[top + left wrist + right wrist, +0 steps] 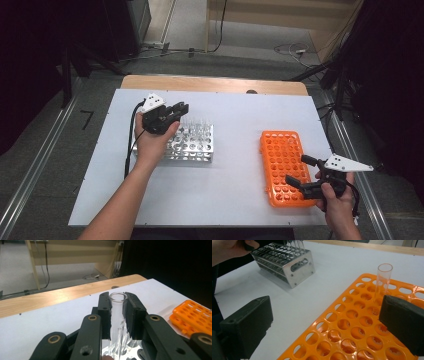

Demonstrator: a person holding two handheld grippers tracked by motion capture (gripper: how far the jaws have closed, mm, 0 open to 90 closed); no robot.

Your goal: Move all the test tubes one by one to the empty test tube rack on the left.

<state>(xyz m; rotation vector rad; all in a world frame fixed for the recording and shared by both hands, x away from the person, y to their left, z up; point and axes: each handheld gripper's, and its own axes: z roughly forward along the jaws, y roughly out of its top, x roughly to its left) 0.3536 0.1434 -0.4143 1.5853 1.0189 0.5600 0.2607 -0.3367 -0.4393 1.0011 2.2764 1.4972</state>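
My left gripper hovers over the back left of the metal rack, shut on a clear glass test tube held upright between its pads; in the left gripper view more tubes stand below it. My right gripper is open above the near right part of the orange rack, nothing between its jaws. In the right gripper view one clear tube stands upright in the orange rack, and the metal rack with several tubes sits at the far left.
Both racks rest on a white board laid over a wooden table. Between the racks the board is bare. Cables lie on the floor beyond the table.
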